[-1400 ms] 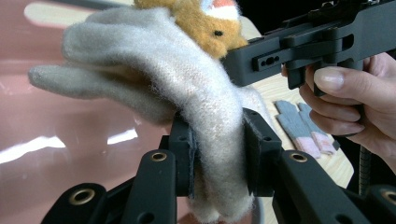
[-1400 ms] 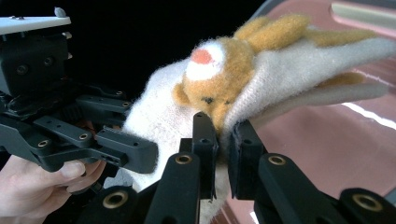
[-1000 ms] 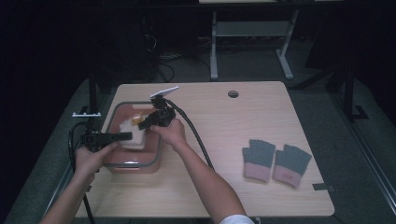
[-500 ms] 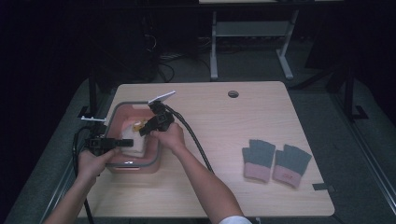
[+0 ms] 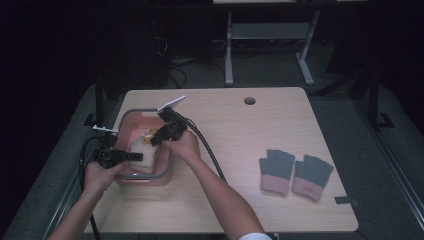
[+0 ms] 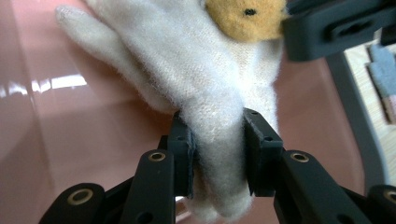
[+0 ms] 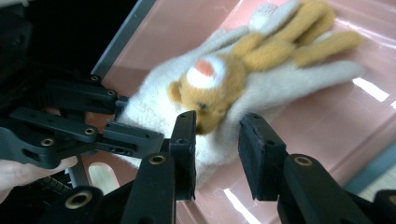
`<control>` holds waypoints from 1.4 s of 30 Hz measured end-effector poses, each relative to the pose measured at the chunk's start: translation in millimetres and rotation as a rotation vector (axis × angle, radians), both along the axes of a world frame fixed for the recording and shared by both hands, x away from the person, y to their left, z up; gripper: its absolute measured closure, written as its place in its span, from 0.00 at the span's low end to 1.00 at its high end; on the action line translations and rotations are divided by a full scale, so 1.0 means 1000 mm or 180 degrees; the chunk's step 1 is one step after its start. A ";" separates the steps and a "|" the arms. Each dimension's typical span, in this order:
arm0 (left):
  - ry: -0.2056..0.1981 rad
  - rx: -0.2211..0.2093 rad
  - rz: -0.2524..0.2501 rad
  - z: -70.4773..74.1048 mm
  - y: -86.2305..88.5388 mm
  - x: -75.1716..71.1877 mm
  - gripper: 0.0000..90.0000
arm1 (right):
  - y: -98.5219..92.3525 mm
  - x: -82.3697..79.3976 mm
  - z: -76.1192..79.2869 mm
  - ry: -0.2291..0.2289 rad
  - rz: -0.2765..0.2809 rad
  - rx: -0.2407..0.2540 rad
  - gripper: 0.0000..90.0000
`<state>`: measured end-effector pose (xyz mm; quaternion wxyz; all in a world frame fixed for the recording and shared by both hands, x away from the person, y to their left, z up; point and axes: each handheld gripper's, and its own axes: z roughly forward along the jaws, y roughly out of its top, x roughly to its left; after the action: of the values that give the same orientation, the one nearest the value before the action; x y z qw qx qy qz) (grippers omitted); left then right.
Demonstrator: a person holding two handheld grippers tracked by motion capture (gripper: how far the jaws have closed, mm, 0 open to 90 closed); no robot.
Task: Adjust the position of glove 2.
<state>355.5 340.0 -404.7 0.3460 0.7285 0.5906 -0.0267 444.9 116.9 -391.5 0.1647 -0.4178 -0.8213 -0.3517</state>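
A white knit glove (image 6: pixel 187 70) with an orange bear patch (image 7: pixel 219 88) lies in a pink tub (image 5: pixel 171 165) at the table's left. My left gripper (image 6: pixel 217 149) is shut on the glove's cuff end, and in the high view it (image 5: pixel 139 156) reaches into the tub from the left. My right gripper (image 7: pixel 217 140) hovers over the bear patch. Its jaws have just been opening and stand apart, with the glove below and between them and the pads not pressing it. From above, the right gripper (image 5: pixel 152 141) points into the tub from the right.
The tub has a grey rim and sits near the table's left edge. Two grey gloves with pink cuffs (image 5: pixel 277 170) (image 5: pixel 311 176) lie side by side at the right. A cable hole (image 5: pixel 249 100) is at the back, and dark tape (image 5: pixel 345 200) is near the front right corner.
My left gripper has shifted slightly toward the tub's near side with the glove in it. The right hand has stayed over the tub.
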 end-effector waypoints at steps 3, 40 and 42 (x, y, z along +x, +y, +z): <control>0.0046 0.0097 -0.0016 -0.002 0.000 0.000 0.74 | -0.004 0.001 0.004 -0.0008 -0.0047 0.0051 0.74; 0.0006 0.0762 -0.0240 0.013 -0.015 0.007 0.74 | -0.049 -0.007 0.026 -0.0165 -0.0119 0.0289 0.72; -0.0071 0.0727 -0.0215 0.018 -0.014 0.006 0.72 | -0.052 -0.008 0.028 -0.0184 -0.0122 0.0310 0.72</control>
<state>361.3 326.4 -387.1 0.2661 0.7830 0.5610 0.0373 437.3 64.9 -363.8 0.1543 -0.4145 -0.7995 -0.4064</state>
